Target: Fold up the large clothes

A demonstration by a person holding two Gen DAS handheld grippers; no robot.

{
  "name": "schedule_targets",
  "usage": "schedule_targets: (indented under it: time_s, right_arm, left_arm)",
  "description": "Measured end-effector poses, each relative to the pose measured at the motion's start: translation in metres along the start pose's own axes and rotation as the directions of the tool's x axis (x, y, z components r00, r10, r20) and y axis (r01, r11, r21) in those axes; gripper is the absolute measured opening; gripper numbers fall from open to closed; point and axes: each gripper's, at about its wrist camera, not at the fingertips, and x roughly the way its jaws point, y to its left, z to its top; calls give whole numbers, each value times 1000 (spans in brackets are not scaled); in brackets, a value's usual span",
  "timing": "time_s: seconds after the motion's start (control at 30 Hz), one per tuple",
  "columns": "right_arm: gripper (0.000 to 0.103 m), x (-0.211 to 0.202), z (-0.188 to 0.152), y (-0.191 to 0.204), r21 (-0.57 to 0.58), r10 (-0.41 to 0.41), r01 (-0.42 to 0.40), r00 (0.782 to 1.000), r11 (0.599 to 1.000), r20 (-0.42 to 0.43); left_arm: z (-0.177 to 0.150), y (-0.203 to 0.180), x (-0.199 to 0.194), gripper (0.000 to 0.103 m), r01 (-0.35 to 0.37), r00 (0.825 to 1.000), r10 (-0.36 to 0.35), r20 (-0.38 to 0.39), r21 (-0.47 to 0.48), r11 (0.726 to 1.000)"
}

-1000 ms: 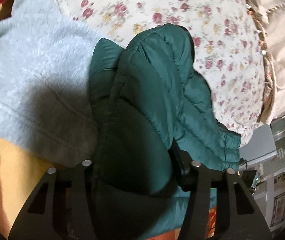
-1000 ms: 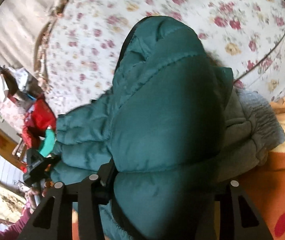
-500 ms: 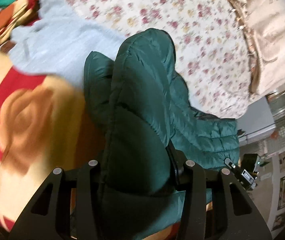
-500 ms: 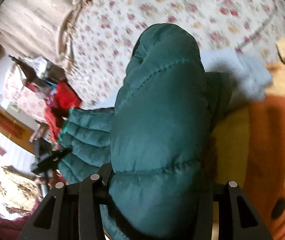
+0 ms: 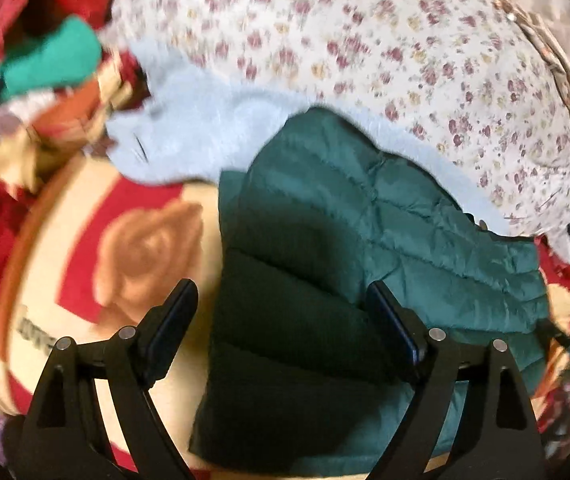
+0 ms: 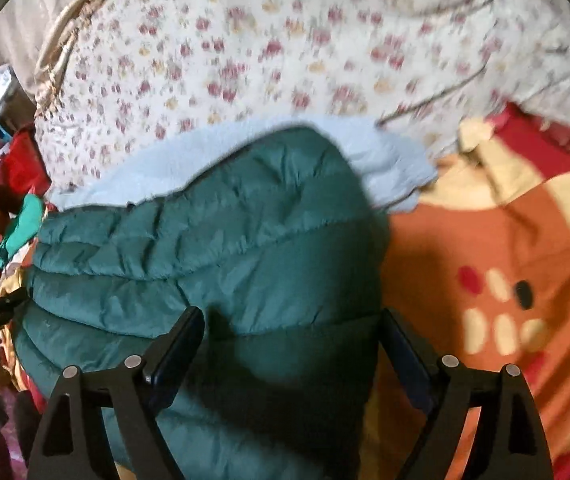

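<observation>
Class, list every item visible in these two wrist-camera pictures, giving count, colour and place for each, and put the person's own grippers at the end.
Dark green quilted puffer jacket: one, dark green, lying on the bed between both pairs of jaws.
Pale blue fleecy garment: one, light blue, beyond the jacket and partly under it.
Floral bedspread: one, cream with red and yellow flowers, far side of the bed.
Patterned blanket: one, orange, red and cream, beneath the jacket.
Teal cloth: one, bright teal, upper left of the left view.
Red clutter: count unclear, left edge of the right view.
Left gripper: one, black, jaws opening, pads clear of the jacket.
Right gripper: one, black, jaws opening around the jacket.
</observation>
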Motion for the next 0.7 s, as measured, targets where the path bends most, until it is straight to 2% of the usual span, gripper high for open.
schedule_targets:
  time_s: [0.17,0.4,0.7]
  right_arm:
    - [87,-26,-4,16,31,40,-42,998,999,50]
    - [87,-38,-24,53,-2,83,-83,994,997,70]
    - [91,-33,-43,98,-43,49,-45,994,998,95]
  left_arm:
    - [-7,-17,-21,86,-48,997,44,70,52,997]
    - [-22,-48,-37,86,-86,990,72,119,118,989]
    - [-40,-73,-53,86,-113,981,81,179,178,978]
